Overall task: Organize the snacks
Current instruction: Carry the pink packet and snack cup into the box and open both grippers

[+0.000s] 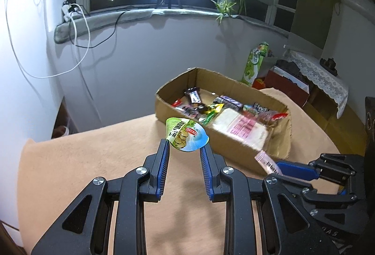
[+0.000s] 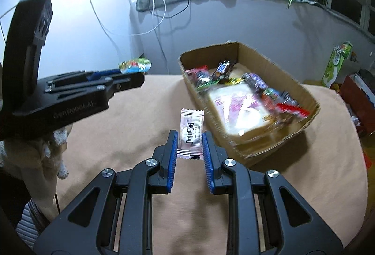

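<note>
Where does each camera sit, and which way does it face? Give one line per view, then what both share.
Left wrist: on the left gripper, facing past its green cup to the cardboard box; the right gripper shows at lower right.
Right wrist: on the right gripper, facing past its pink sachet; the left gripper shows at left.
Shared: box, table, window plant.

My blue-padded black left gripper [image 1: 184, 146] holds a green and pale-blue jelly cup [image 1: 186, 137]; my right gripper [image 2: 188, 137] a pink-and-white sachet [image 2: 191, 135] with black print. Brown cardboard box [image 1: 234, 147], tan tablecloth [image 1: 93, 161].
</note>
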Motion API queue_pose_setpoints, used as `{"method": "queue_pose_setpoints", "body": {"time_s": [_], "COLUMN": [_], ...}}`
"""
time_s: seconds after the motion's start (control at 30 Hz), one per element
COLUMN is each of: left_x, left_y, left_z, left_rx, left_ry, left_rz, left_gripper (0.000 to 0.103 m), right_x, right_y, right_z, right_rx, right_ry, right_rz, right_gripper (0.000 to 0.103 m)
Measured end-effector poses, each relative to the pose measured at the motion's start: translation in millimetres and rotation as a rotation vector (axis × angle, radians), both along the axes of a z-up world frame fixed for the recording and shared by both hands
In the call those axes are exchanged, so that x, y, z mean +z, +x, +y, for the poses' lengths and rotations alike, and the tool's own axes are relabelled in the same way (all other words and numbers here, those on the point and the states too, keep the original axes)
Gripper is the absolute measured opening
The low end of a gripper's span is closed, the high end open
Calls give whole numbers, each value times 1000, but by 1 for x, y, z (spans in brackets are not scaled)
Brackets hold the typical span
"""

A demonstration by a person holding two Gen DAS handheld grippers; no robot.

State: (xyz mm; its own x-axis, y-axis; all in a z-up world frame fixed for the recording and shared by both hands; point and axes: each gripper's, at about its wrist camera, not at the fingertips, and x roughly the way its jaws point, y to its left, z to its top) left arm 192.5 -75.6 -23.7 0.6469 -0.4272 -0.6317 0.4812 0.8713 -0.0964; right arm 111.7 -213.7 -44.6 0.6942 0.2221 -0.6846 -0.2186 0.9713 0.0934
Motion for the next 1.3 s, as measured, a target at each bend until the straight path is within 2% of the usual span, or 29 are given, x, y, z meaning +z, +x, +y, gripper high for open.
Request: {"method": "queue_pose_setpoints", "body": {"time_s": [0.23, 0.43, 0.7, 0.8, 0.93, 1.3], "left_x": [5, 1, -9, -11, -9, -1], "left_y": [6, 17, 25, 26, 27, 21], "left_z": [-22, -53, -87, -91, -96, -94], "left_rx": [-13, -36, -55, -55, -49, -33], "left_ry": [-15, -20, -12, -9, -2, 3], "left_rz": [9, 37, 63, 67, 68, 46], "left_gripper": [25, 25, 25, 26, 34, 35], "right_x": [12, 6, 0, 0, 0, 5], "right_y": [16, 38, 55, 57, 57, 49], "right_z": [-38, -68, -79, -80, -81, -84], "right_rx": [-46, -86, -93, -91, -100, -108], "right_ry": [-39, -44, -63, -65, -67, -61], "right_rz": [-4, 27, 35, 36, 27, 15], "right_gripper": [22, 22, 22, 22, 22, 23]}}
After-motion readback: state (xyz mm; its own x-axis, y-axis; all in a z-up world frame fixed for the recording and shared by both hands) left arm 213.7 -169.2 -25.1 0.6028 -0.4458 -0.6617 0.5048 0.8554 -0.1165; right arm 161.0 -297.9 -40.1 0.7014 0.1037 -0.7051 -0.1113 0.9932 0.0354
